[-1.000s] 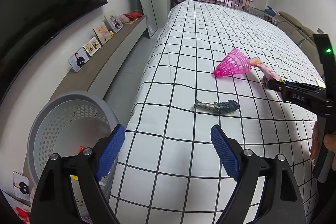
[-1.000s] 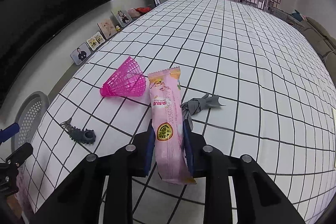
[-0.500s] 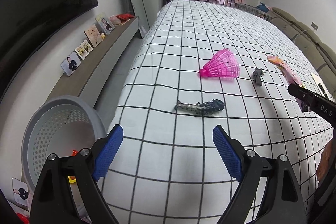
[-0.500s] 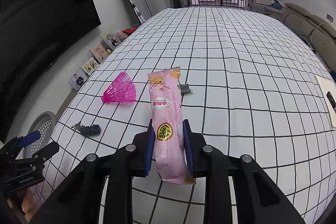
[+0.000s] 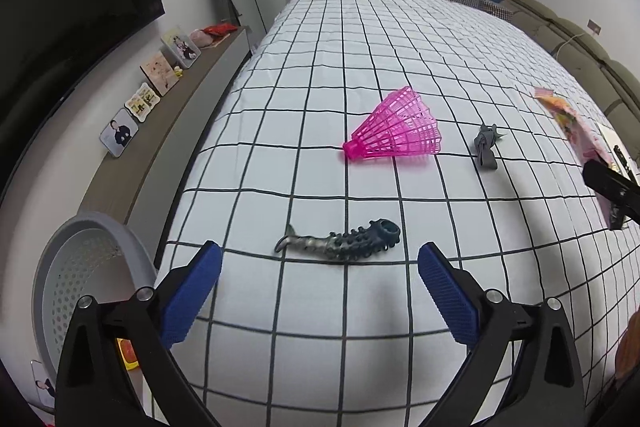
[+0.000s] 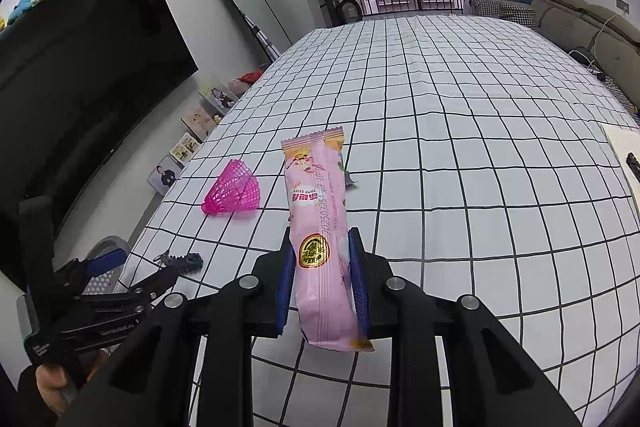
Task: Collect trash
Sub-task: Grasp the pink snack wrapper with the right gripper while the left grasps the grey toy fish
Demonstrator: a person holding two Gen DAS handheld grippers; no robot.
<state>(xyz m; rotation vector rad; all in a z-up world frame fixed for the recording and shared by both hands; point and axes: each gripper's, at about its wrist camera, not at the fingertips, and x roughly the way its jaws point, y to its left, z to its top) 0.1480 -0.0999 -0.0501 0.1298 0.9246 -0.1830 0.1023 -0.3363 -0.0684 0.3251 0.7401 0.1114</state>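
My right gripper (image 6: 320,267) is shut on a pink snack wrapper (image 6: 318,223), held upright above the checked bed; the same wrapper (image 5: 576,131) shows at the right edge of the left wrist view. My left gripper (image 5: 320,275) hangs over the bed's near edge, its jaws opening wide with nothing between them. Just beyond its fingertips lies a dark rubbery fish-shaped toy (image 5: 344,243), also seen as the toy (image 6: 180,261) in the right wrist view. Farther off lie a pink plastic shuttlecock (image 5: 400,131), the same shuttlecock (image 6: 234,195), and a crumpled grey scrap (image 5: 486,147).
A grey perforated basket (image 5: 80,291) stands on the floor left of the bed, with small red and yellow items inside. A low shelf (image 5: 132,163) with photo cards runs along the wall under a dark screen. A white paper (image 6: 624,155) lies at the bed's right side.
The left gripper moved from over the basket toward the bed and the dark toy, its jaws spreading wider. The right gripper drew back with the wrapper and rolled, so more of the room shows.
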